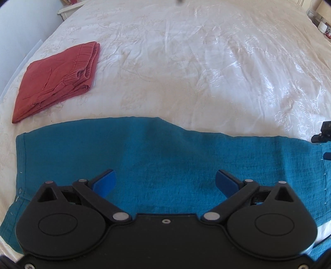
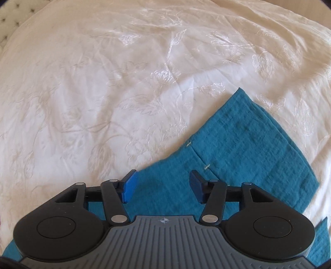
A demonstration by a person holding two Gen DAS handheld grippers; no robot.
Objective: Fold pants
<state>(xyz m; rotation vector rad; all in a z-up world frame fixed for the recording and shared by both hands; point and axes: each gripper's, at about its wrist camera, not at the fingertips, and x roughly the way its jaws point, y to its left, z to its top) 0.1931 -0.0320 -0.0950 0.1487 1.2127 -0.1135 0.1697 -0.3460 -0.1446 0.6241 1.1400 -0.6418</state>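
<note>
Teal pants (image 1: 165,153) lie flat across the near part of the bed, folded lengthwise, running from left to right. My left gripper (image 1: 165,182) hovers over their middle, open wide, with nothing between its blue pads. In the right wrist view the pants' hem end (image 2: 248,140) points up and to the right, with white stitch marks on a seam. My right gripper (image 2: 163,186) hangs over that end, jaws partly apart, with only flat cloth beneath them. Part of the right gripper (image 1: 324,134) shows at the right edge of the left wrist view.
A folded red garment (image 1: 55,80) rests on the bed at the far left. The cream embroidered bedspread (image 1: 186,62) stretches beyond the pants. A white nightstand (image 1: 68,10) stands at the far left corner, and small items (image 1: 322,24) sit at the far right.
</note>
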